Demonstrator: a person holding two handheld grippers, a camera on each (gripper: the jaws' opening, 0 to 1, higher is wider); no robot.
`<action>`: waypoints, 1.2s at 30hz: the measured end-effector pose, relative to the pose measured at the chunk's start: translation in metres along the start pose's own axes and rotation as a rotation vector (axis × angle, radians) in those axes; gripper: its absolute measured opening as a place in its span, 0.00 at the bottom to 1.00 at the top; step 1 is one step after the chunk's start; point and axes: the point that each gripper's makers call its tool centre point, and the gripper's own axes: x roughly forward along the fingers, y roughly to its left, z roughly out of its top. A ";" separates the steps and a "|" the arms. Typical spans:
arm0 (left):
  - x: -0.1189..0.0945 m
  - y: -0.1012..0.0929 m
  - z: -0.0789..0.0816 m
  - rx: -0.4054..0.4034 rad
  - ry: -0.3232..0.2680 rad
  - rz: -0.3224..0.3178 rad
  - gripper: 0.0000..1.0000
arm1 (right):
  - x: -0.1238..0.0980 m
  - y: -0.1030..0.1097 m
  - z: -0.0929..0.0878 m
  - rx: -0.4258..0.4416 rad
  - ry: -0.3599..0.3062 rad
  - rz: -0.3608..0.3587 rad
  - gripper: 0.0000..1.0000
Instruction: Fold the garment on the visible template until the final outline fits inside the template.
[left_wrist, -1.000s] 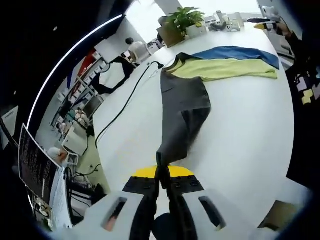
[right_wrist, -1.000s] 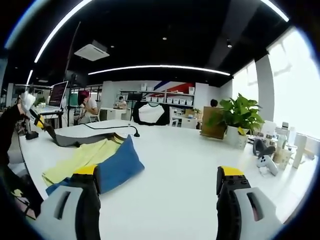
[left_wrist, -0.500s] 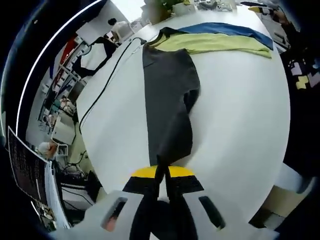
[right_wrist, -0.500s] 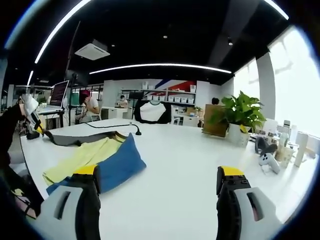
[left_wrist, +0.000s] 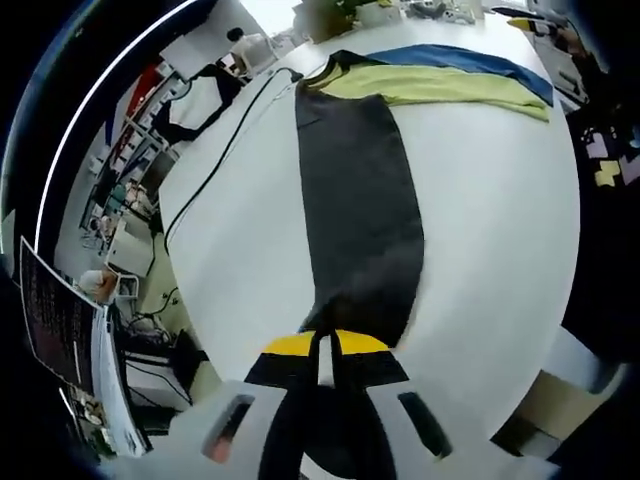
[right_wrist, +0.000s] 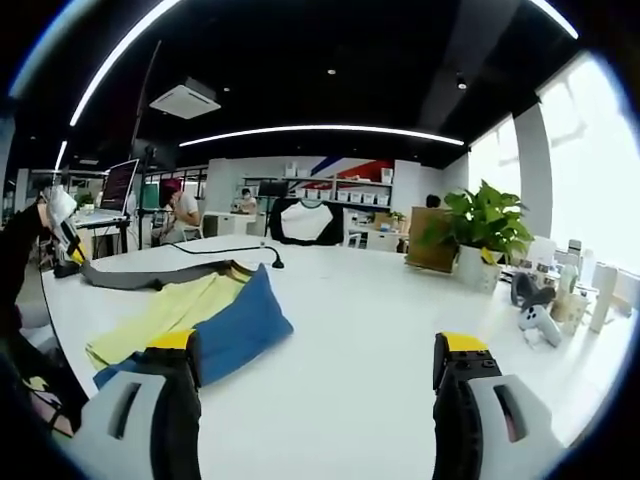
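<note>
A long dark grey garment (left_wrist: 360, 200) lies stretched flat on the white table (left_wrist: 500, 230), running away from my left gripper (left_wrist: 322, 345), which is shut on its near end. At its far end lie a yellow garment (left_wrist: 430, 85) and a blue garment (left_wrist: 470, 58) side by side. In the right gripper view the blue garment (right_wrist: 235, 325) and yellow garment (right_wrist: 170, 310) lie at the left, with the grey garment (right_wrist: 140, 275) beyond them. The left gripper (right_wrist: 65, 235) appears there at the far left edge. My right gripper (right_wrist: 315, 370) hangs open above the table, holding nothing.
A black cable (left_wrist: 225, 150) runs along the table beside the grey garment. A potted plant (right_wrist: 480, 230) and a white controller (right_wrist: 535, 325) stand at the table's far right. People sit at desks behind. The person's dark sleeve (left_wrist: 600, 150) lines the right edge.
The grey garment, earlier lifted and bunched near my left gripper, now lies drawn out flat and straight. The right gripper has barely moved.
</note>
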 end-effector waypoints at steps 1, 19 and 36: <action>-0.001 0.000 0.000 0.002 -0.008 0.001 0.05 | 0.000 0.000 0.000 0.001 0.002 -0.001 0.99; -0.040 0.025 0.048 -0.308 -0.493 0.242 0.01 | 0.000 0.002 0.001 -0.009 -0.001 0.000 0.99; -0.077 -0.012 0.093 -0.541 -0.836 0.228 0.01 | 0.000 0.007 0.002 -0.011 -0.002 0.008 0.99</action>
